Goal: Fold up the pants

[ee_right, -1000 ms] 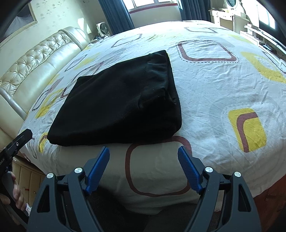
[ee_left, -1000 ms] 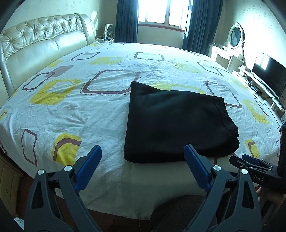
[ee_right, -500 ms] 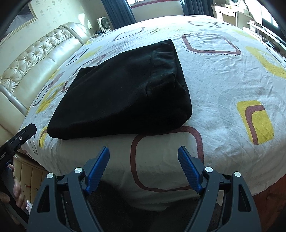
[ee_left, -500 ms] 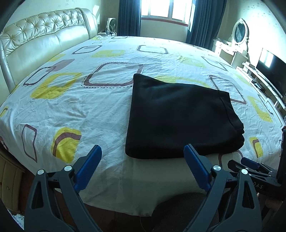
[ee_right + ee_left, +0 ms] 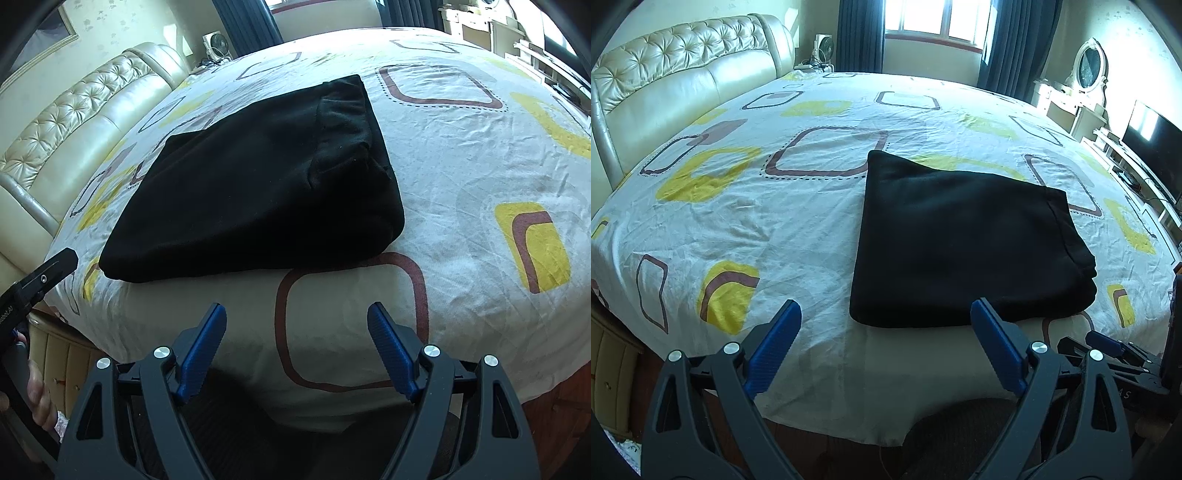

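The black pants [image 5: 964,243] lie folded into a flat rectangle on the patterned bed sheet [image 5: 768,206], near the bed's front edge. They also show in the right wrist view [image 5: 258,184], with the waistband side at the far right. My left gripper [image 5: 886,314] is open and empty, just short of the pants' near left corner. My right gripper [image 5: 297,314] is open and empty, over the sheet in front of the pants' near edge. The right gripper's body [image 5: 1115,354] shows low right in the left wrist view; the left gripper's body [image 5: 40,280] shows at the left in the right wrist view.
A tufted cream headboard [image 5: 676,77] runs along the left. A window with dark curtains [image 5: 934,22] is at the back. A dresser with an oval mirror [image 5: 1089,70] and a TV [image 5: 1156,147] stand at the right. The bed's front edge [image 5: 849,424] drops to the floor.
Both grippers have risen and tilted a little, so the pants sit slightly farther and higher in both views. The pants have not moved. Both grippers stayed open.
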